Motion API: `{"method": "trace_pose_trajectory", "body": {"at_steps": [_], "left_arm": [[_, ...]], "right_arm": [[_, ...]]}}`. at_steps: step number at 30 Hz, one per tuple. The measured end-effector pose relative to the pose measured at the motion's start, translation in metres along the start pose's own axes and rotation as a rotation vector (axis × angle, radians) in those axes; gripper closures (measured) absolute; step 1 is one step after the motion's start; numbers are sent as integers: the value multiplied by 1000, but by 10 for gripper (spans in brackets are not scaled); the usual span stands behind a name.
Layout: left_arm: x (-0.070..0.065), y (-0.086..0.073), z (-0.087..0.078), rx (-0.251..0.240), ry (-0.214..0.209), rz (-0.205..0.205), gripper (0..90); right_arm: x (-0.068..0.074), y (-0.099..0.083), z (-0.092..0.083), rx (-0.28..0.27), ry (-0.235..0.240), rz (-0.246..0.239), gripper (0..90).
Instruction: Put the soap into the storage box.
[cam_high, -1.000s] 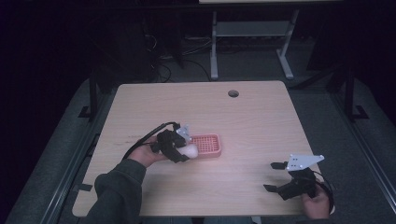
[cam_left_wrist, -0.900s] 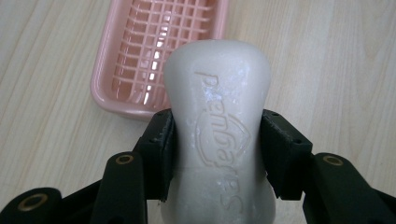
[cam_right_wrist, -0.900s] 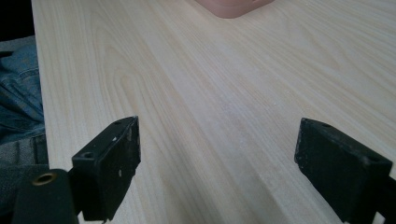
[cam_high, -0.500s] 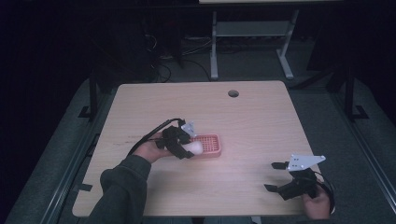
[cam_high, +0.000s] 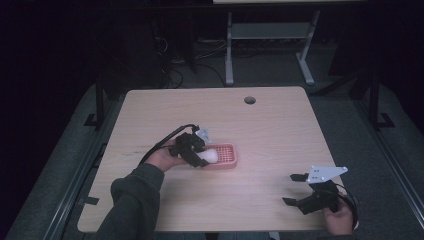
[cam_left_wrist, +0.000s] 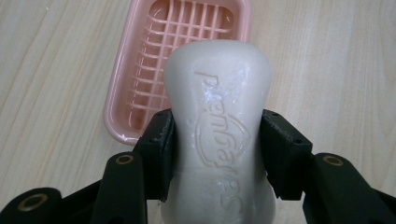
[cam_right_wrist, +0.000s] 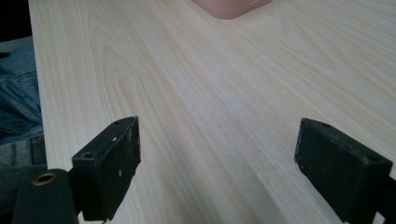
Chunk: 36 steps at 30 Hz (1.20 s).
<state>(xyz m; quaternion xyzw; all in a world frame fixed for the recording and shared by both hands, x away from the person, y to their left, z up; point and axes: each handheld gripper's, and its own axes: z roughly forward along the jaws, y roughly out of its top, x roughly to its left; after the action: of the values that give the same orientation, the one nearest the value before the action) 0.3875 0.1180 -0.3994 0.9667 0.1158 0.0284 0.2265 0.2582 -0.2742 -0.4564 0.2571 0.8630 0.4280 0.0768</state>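
Right claw (cam_high: 300, 190) near the worktop's (cam_high: 280, 130) front edge, jaws spread wide, nothing in them. Left claw (cam_left_wrist: 217, 154) clamps a white soap bar (cam_left_wrist: 219, 116) across its waist, held over the pink soap dish (cam_left_wrist: 140, 93). Soap looks hard, light, likely slippery; gripping the narrowed middle seems best.
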Motion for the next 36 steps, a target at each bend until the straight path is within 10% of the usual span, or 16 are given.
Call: {"method": "trace_pose_trajectory", "body": {"at_steps": [36], "left_arm": [[20,26,22,10,-11,15,494]], "right_arm": [[1,1,3,3,3,-5,141]]}}
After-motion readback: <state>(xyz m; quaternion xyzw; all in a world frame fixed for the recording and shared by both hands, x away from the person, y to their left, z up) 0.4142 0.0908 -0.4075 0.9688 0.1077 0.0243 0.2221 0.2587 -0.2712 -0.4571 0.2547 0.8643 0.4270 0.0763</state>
